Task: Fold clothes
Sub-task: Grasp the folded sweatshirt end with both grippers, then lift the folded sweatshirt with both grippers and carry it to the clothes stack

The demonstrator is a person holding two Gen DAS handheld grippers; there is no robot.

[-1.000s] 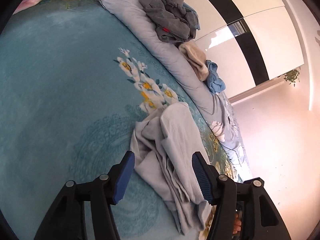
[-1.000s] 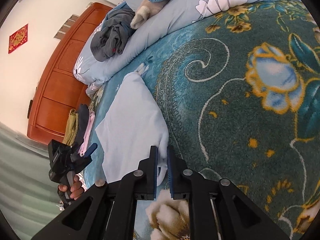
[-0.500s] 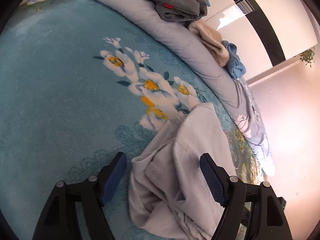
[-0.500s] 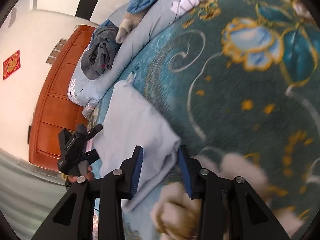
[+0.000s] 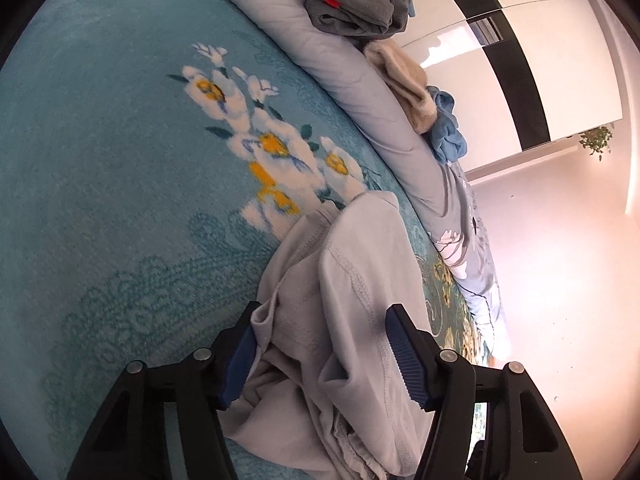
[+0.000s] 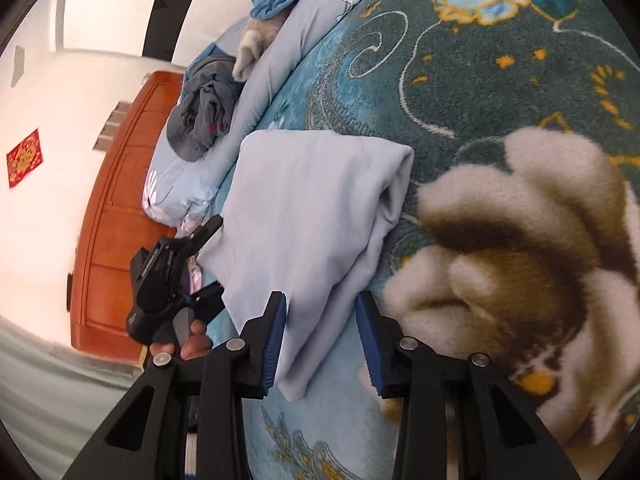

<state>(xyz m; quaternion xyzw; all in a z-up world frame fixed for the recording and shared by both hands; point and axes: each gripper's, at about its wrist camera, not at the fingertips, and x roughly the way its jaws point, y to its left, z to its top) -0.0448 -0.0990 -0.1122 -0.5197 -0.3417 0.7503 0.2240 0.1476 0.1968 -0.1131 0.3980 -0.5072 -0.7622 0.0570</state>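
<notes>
Garment (image 5: 352, 320), pale grey, lies bunched on teal blanket (image 5: 120, 160). Left wrist view: left gripper (image 5: 324, 356) spread wide, hemmed folds between jaws, unpinched; seat both pads over all layers before closing. Right wrist view: right gripper (image 6: 322, 340) spread, straddling garment corner; bare blanket beyond right jaw, clothes pile (image 6: 208, 120) well ahead.

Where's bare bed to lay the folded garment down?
Free: teal blanket left of the pale garment, past the white flower print. Crowded: the rolled duvet edge, carrying grey clothes, a beige item and a blue one.
</notes>
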